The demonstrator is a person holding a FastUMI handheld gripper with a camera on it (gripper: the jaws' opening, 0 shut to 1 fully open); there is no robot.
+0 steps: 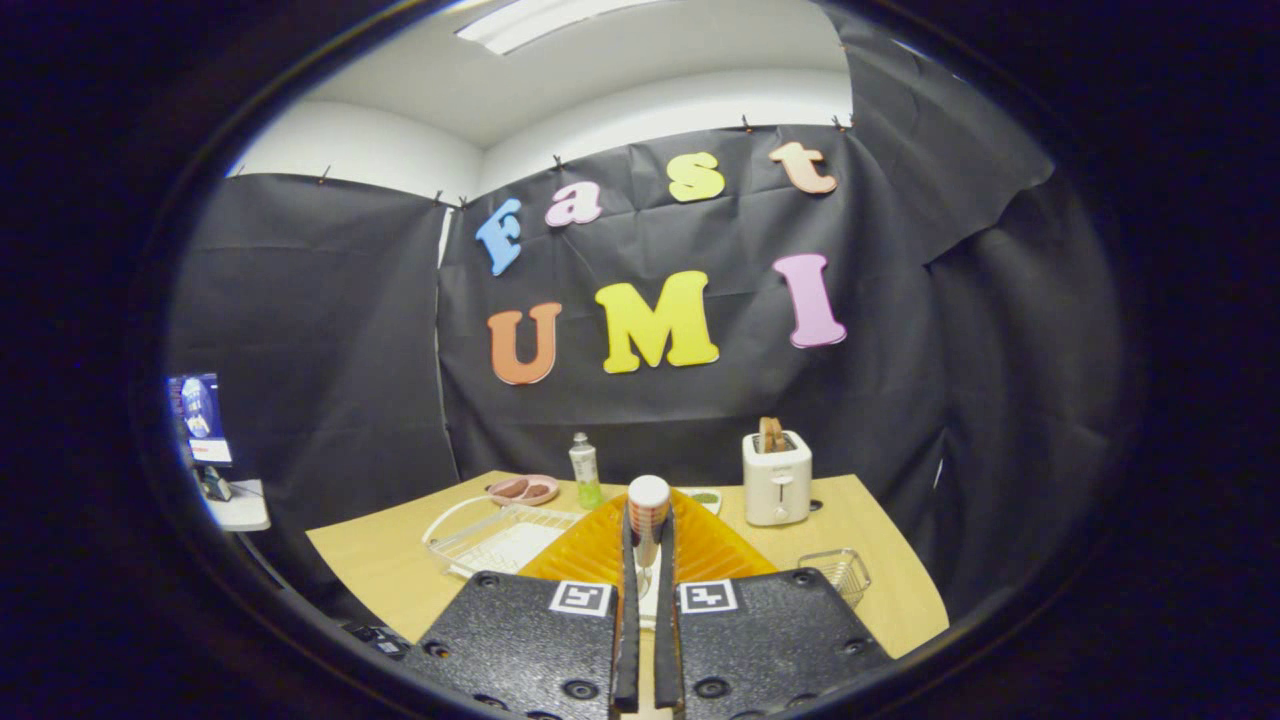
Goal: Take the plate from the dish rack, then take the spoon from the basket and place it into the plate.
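My gripper (pixel 648 525) is shut on the spoon (pixel 648 498). The spoon's white end with an orange checked pattern sticks up between the two black fingertips. Its thin stem runs down the narrow gap between the fingers. Right under and just ahead of the fingers lies the orange ridged plate (pixel 712 548) on the wooden table, spreading out to both sides of them. The white wire dish rack (pixel 498 538) stands to the left of the plate. A small wire basket (pixel 838 572) sits to the right of the plate, near the table's edge.
A white toaster (pixel 777 478) with bread in it stands at the back right of the table (pixel 880 590). A green bottle (pixel 585 470) and a pink dish (pixel 523 490) sit at the back behind the rack. A small side desk with a screen (pixel 205 420) is far left.
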